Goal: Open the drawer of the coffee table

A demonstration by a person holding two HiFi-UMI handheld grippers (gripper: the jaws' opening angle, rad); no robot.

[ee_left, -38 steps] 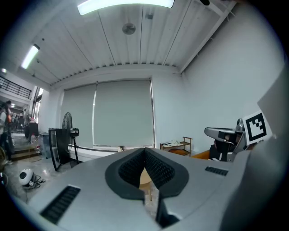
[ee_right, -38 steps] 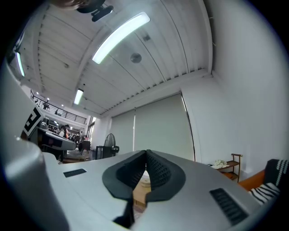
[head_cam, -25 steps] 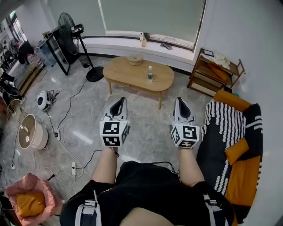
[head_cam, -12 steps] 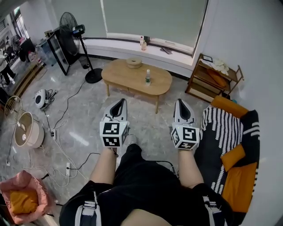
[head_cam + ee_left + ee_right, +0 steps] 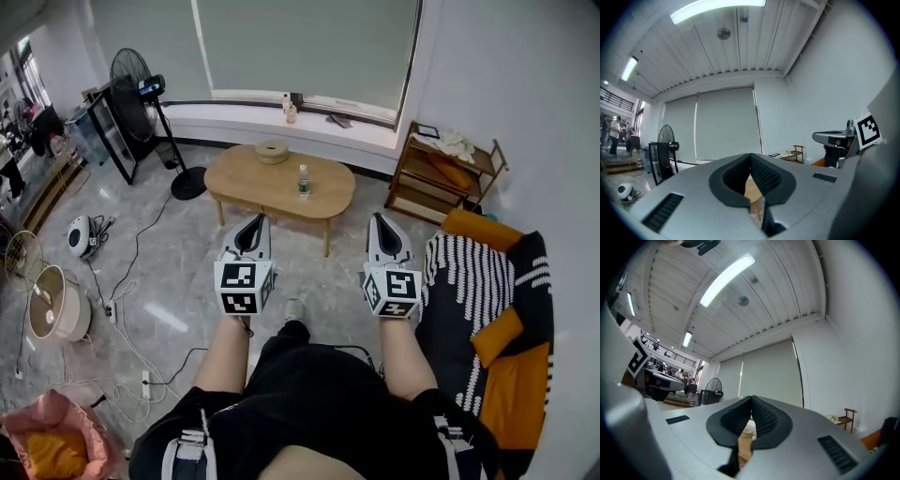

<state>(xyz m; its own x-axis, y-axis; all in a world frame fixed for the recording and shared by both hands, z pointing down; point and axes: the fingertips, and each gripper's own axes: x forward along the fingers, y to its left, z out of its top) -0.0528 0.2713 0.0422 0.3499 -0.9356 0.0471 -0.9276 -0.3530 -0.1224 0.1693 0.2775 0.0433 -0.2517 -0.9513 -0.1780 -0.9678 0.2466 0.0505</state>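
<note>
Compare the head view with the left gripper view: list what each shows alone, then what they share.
Head view only: the sofa, the bottle and the person's lap. Left gripper view only: the ceiling lamp. Both: the fan, the blind, the shelf, the table (just a sliver past the jaws), the left gripper, shut and empty, and the right gripper.

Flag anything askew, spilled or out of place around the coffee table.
Nothing on the coffee table looks off: the bottle stands upright and nothing is spilled. The only untidy spot is the floor at the head view's left, where loose cables trail across the tiles.
</note>
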